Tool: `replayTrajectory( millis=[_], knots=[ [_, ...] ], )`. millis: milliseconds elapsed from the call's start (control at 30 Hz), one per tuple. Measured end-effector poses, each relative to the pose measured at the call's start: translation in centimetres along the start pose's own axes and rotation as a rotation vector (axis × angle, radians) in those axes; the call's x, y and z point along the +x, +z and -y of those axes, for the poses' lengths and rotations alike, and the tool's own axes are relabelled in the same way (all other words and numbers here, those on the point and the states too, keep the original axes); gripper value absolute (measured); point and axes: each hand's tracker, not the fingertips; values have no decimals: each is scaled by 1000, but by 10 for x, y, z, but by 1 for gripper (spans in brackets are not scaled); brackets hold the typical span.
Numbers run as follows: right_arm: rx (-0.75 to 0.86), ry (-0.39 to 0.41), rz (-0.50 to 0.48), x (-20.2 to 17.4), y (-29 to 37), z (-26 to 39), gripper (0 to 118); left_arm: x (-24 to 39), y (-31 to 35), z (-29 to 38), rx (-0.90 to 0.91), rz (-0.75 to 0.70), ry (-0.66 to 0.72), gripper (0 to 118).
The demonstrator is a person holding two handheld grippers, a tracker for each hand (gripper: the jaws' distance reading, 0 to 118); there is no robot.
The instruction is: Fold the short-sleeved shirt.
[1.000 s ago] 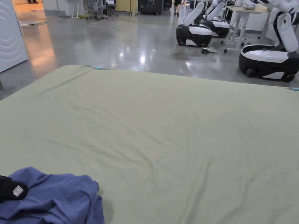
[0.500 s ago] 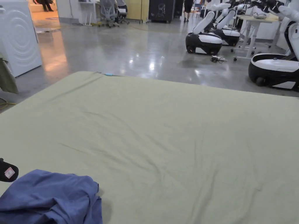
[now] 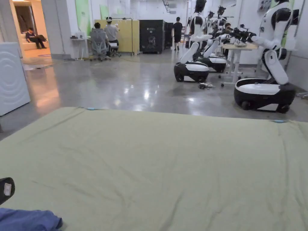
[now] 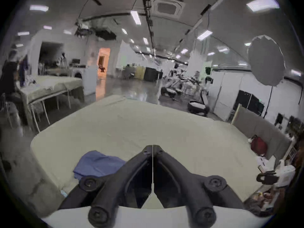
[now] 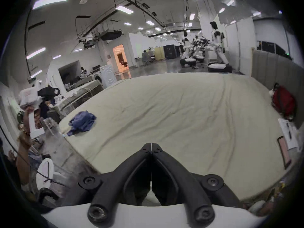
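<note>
Blue shirt [image 5: 82, 122] crumpled on green-sheeted table [image 5: 181, 116]; both grippers' fingers [image 4: 148, 151] [image 5: 148, 147] pressed together, empty.

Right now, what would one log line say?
shirt: crumpled, unfolded, near table corner | left gripper: shut, empty | right gripper: shut, empty

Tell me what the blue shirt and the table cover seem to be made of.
The blue shirt looks like thin, soft matte cloth, possibly cotton: it slumps in loose crumpled folds. The table cover looks like a matte, pale green woven sheet, with shallow creases and no shine. The exact fibre can't be told for either.
</note>
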Motion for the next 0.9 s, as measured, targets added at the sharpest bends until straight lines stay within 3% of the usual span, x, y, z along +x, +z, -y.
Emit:
replayTrajectory(
  millis=[133, 267, 433, 533, 700, 800, 900],
  knots=[
    [35, 43, 136, 6, 10, 3, 3, 71, -13, 37, 19, 39, 7, 0],
    [124, 48, 232, 12, 0, -6, 3, 139, -47, 59, 17, 96, -111, 0],
    [300, 88, 232, 14, -19, -70, 3, 208, -64, 28, 114, 228, -131, 0],
    [395, 121, 253, 15, -35, -126, 3, 242, -74, -3, 183, 174, -209, 0],
    [466, 120, 321, 23, -66, -209, 3, 275, -109, -52, 243, 109, -196, 0],
    [534, 114, 403, 30, -74, -235, 3, 284, -134, -66, 248, 99, -189, 0],
    [536, 122, 423, 33, -74, -249, 3, 292, -147, -72, 257, 62, -218, 0]
  ],
)
